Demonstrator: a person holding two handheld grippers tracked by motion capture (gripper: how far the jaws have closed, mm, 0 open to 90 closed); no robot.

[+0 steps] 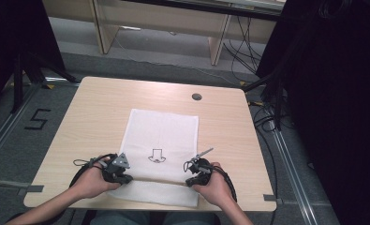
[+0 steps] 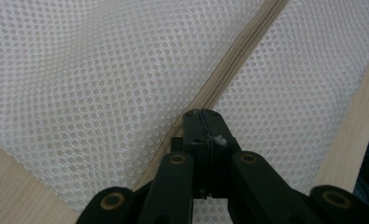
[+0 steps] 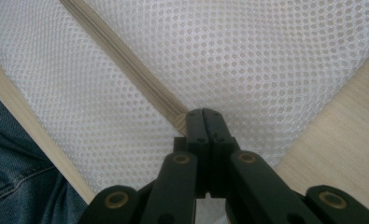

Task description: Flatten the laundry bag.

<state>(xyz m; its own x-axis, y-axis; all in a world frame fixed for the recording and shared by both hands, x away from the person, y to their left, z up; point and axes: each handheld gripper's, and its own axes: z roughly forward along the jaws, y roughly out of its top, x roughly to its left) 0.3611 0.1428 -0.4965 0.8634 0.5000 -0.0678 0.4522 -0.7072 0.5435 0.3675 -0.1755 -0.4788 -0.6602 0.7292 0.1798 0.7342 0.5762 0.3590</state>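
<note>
A white mesh bag [image 1: 164,131] lies flat on the wooden table [image 1: 93,112], with a small black print [image 1: 157,156] near its middle. A beige zipper [image 2: 238,60] [image 3: 121,56] runs across the bag near its front end. My left gripper [image 1: 126,179] [image 2: 203,114] is shut, its tips pinching the mesh at the zipper on the bag's left side. On the bag's right side my right gripper [image 1: 190,182] [image 3: 203,112] is shut too, tips on the zipper line with mesh bunched against them. A strip of the bag lies in front of both grippers.
A round cable hole [image 1: 196,97] sits in the table behind the bag. The table's front edge is just behind my hands, and the person's jeans [image 3: 14,158] show below it. Cables and dark stands ring the table on the floor.
</note>
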